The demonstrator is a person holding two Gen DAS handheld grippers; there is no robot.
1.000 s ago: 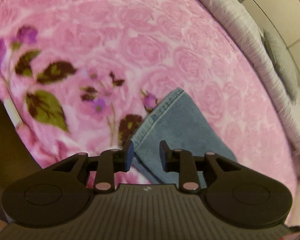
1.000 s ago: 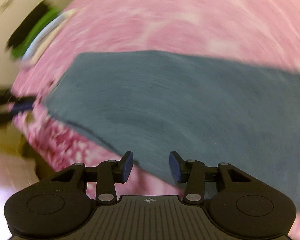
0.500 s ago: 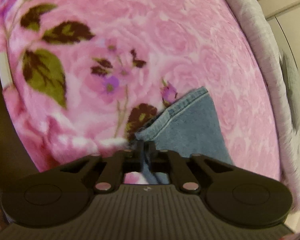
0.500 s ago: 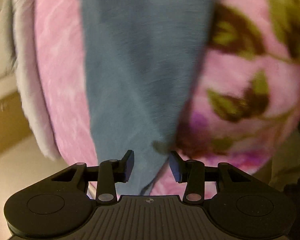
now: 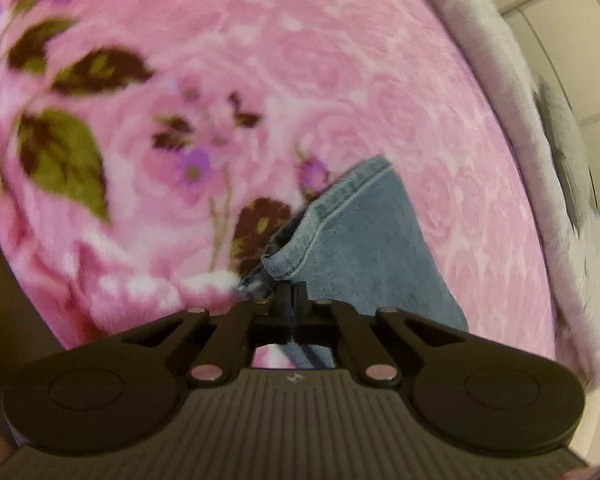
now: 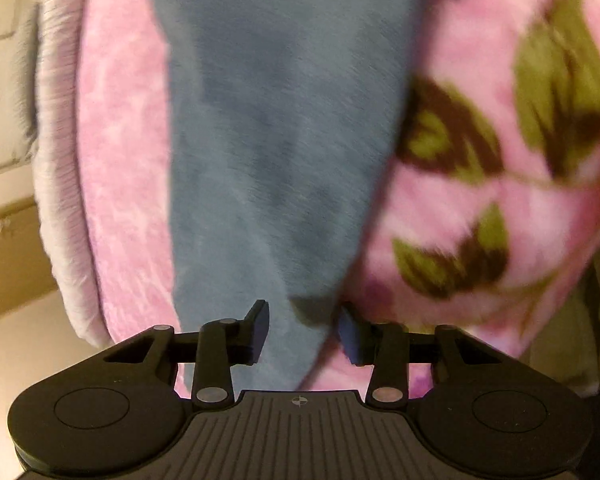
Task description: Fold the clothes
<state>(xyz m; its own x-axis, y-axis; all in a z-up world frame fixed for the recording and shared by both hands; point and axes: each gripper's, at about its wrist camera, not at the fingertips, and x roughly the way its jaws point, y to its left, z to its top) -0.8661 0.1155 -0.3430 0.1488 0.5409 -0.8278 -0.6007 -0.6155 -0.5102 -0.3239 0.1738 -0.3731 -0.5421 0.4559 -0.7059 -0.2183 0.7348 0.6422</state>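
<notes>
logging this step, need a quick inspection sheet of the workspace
surface: pink floral blanket covering a bed, with a grey textured edge along one side
job's things: blue jeans lying on the blanket, hem corner lifted; the leg runs away from the right wrist camera
clutter: nothing seen
grippers: left tool shut on the jeans near the hem; right tool open, low over the jeans' edge, view blurred
cables: nothing seen
surroundings: pale cabinet panels beyond the bed
</notes>
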